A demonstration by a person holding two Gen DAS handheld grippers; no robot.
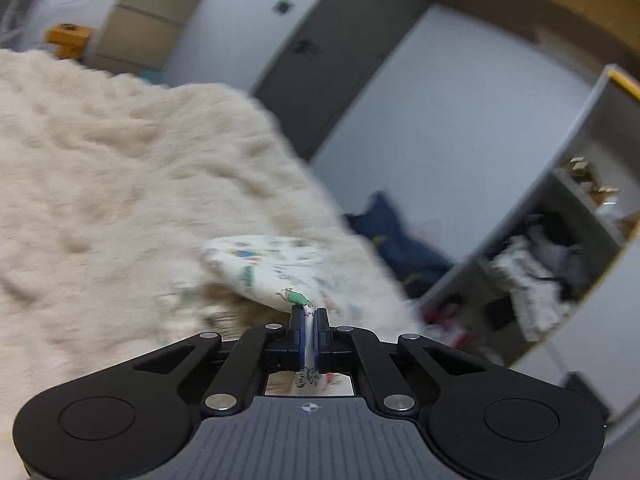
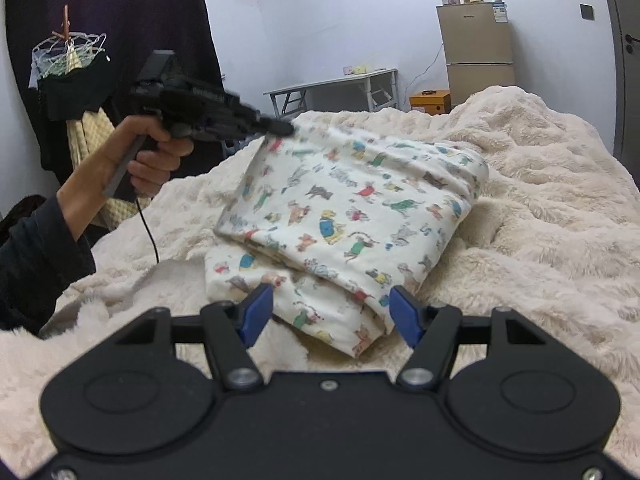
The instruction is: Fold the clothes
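Note:
A white garment printed with small coloured animals (image 2: pixel 360 208) lies folded on a cream fluffy blanket (image 2: pixel 540 220). A hand (image 2: pixel 148 152) holds my left gripper (image 2: pixel 280 126) at the garment's far left corner, which is lifted a little. In the left wrist view the left gripper (image 1: pixel 309 312) is shut, with a thin edge of the printed garment (image 1: pixel 272 268) pinched between its blue pads. My right gripper (image 2: pixel 331 308) stands open at the near edge. The garment's folded near corner lies between its blue fingers (image 2: pixel 256 312) without being squeezed.
The blanket (image 1: pixel 100 160) covers the whole bed. A beige fridge (image 2: pixel 476 52), a folding table (image 2: pixel 332 84) and an orange box (image 2: pixel 430 102) stand beyond it. Dark clothes (image 2: pixel 120 20) hang at the left. An open shelf (image 1: pixel 560 260) and a blue cloth (image 1: pixel 396 240) sit beside the bed.

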